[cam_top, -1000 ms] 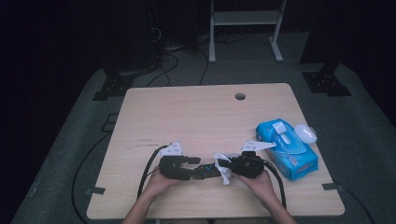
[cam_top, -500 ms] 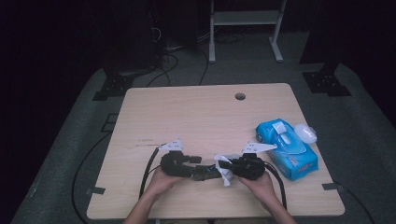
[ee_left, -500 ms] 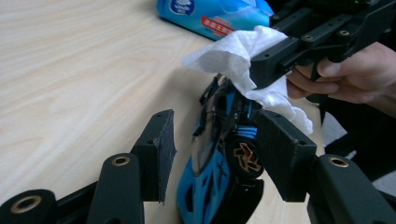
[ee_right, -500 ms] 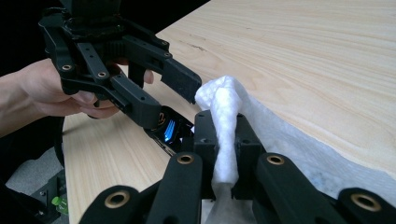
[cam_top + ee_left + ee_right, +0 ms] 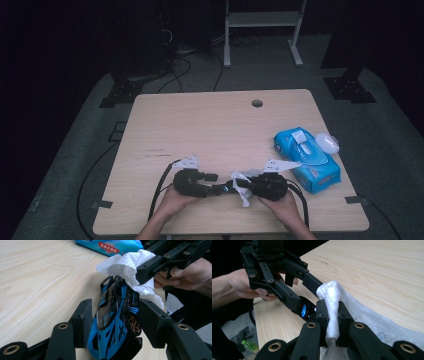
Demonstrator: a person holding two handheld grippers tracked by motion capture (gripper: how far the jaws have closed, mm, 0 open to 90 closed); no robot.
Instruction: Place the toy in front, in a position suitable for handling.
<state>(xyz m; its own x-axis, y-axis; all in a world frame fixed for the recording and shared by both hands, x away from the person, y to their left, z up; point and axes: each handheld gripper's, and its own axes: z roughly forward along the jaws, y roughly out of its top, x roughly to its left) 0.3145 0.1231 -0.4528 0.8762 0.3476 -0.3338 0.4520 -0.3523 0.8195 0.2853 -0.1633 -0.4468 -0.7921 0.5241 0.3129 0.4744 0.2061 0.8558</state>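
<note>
High view: my left gripper [image 5: 216,189] at the table's [image 5: 210,125] 6 o'clock edge is clamped on a blue toy sports car [image 5: 112,322], its jaws pressed against both flanks. Just right, my right gripper [image 5: 243,184] pinches a crumpled white wipe [image 5: 332,312], touching the car's far end. At 3 o'clock lies a blue wet-wipes pack [image 5: 306,157].
</note>
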